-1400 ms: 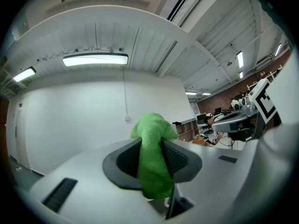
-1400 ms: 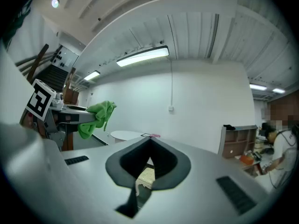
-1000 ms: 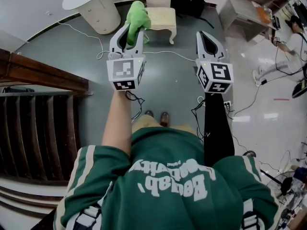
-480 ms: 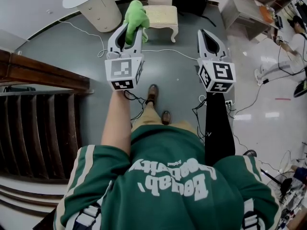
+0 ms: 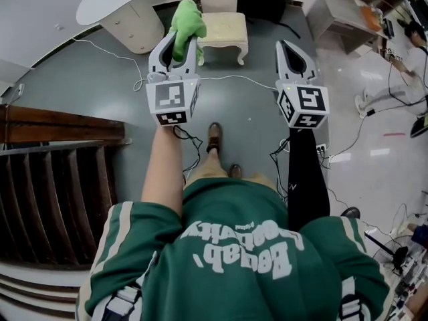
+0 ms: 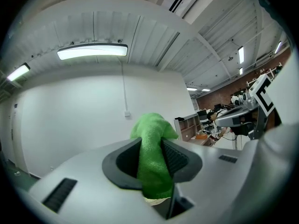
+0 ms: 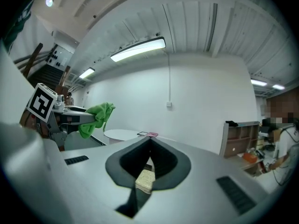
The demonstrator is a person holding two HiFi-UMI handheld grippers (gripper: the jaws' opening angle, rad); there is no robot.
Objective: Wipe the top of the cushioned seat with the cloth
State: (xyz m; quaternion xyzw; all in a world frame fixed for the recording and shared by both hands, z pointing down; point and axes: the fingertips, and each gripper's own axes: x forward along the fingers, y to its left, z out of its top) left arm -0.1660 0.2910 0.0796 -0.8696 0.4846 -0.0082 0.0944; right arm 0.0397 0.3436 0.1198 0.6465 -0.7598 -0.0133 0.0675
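One shoe (image 5: 214, 137) is now placed a step nearer the cushioned seat (image 5: 227, 29) than before; the other shoe (image 5: 235, 171) is left behind.

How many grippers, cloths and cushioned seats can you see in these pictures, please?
Grippers: 2, the left gripper and the right gripper
Cloths: 1, the green cloth
Cushioned seats: 1, the cushioned seat
Total: 4

Bunched green cloth (image 5: 184, 20), apparently off seat (image 5: 226, 25)
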